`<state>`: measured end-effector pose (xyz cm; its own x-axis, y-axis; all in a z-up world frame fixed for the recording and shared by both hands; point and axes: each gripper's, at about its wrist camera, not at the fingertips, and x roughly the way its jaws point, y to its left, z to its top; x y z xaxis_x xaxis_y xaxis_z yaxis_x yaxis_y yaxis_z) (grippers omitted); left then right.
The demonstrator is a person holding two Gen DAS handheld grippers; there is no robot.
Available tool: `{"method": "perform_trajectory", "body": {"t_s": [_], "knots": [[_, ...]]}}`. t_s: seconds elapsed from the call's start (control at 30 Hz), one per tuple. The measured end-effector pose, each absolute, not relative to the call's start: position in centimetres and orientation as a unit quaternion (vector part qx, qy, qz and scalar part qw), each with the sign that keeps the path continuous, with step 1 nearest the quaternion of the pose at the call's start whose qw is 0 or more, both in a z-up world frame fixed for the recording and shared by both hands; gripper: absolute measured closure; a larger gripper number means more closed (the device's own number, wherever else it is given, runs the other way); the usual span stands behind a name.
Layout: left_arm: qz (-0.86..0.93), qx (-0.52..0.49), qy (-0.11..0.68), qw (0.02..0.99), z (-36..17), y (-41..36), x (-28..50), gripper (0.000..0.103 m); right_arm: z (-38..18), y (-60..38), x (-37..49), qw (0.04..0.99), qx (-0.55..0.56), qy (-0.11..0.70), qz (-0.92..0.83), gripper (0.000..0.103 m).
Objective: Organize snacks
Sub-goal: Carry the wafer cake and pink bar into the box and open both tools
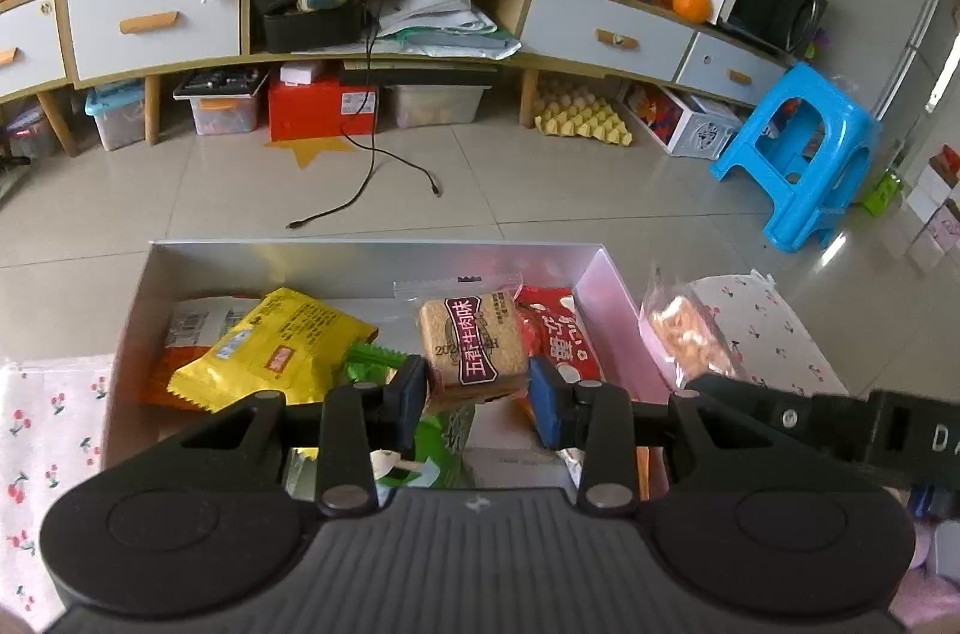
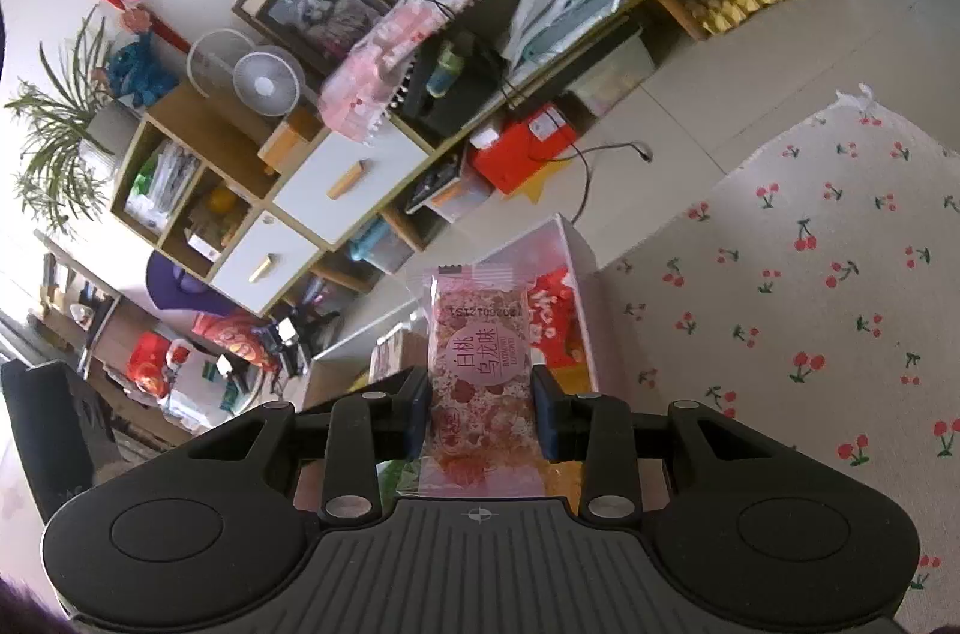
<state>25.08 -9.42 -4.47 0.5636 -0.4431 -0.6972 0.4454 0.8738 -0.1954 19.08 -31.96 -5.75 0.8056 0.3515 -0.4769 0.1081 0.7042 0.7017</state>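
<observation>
My left gripper [image 1: 477,388] is shut on a tan biscuit pack with a purple label [image 1: 471,343], held above the open white box [image 1: 372,259]. Inside the box lie a yellow snack bag [image 1: 270,352], a red bag [image 1: 558,334] and a green wrapper [image 1: 375,355]. My right gripper [image 2: 480,406] is shut on a pink peach-flavoured snack pack [image 2: 483,370], held upright beside the same white box [image 2: 579,244], which shows a red bag [image 2: 555,310] inside. The right gripper's black body [image 1: 840,424] and its pink pack [image 1: 684,334] show at the right in the left wrist view.
The box stands on a cherry-print cloth [image 2: 810,274] on a tiled floor [image 1: 420,190]. A black cable [image 1: 372,166] trails on the tiles. A blue stool [image 1: 804,154] stands at the right. A low cabinet with drawers [image 1: 150,22] and storage bins lines the back wall.
</observation>
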Motion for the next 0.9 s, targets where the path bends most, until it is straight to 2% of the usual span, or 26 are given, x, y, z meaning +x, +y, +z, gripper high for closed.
{"method": "perform_trajectory", "body": {"t_s": [0.17, 0.27, 0.6, 0.7, 0.73, 0.77, 0.83, 0.9], "knots": [[-0.256, 0.003, 0.371, 0.893, -4.6, -10.0, 25.0, 0.068, -6.2, -31.7, 19.2, 0.87, 0.379, 0.308, 0.067, 0.069], [-0.245, 0.011, 0.355, 0.902, -4.4, -10.1, 24.6, 0.06, -6.1, -31.4, 19.3, 0.871, 0.374, 0.31, 0.071, 0.069], [-0.223, 0.019, 0.358, 0.907, -3.8, -9.5, 24.7, 0.054, -6.2, -31.0, 19.5, 0.869, 0.373, 0.316, 0.075, 0.069], [-0.212, 0.017, 0.362, 0.907, -3.7, -8.9, 24.6, 0.05, -6.1, -30.8, 19.5, 0.867, 0.377, 0.313, 0.092, 0.066], [-0.21, 0.015, 0.364, 0.907, -3.7, -8.7, 24.6, 0.05, -6.0, -30.8, 19.5, 0.866, 0.377, 0.315, 0.094, 0.063], [-0.209, 0.015, 0.365, 0.907, -3.6, -8.5, 24.5, 0.05, -5.9, -30.8, 19.4, 0.865, 0.379, 0.315, 0.092, 0.055], [-0.204, 0.016, 0.367, 0.907, -3.5, -8.2, 24.4, 0.05, -5.7, -30.9, 19.2, 0.867, 0.379, 0.31, 0.093, 0.05], [-0.2, 0.018, 0.37, 0.907, -3.4, -8.1, 24.2, 0.048, -5.3, -30.9, 19.0, 0.871, 0.37, 0.31, 0.091, 0.049]]}}
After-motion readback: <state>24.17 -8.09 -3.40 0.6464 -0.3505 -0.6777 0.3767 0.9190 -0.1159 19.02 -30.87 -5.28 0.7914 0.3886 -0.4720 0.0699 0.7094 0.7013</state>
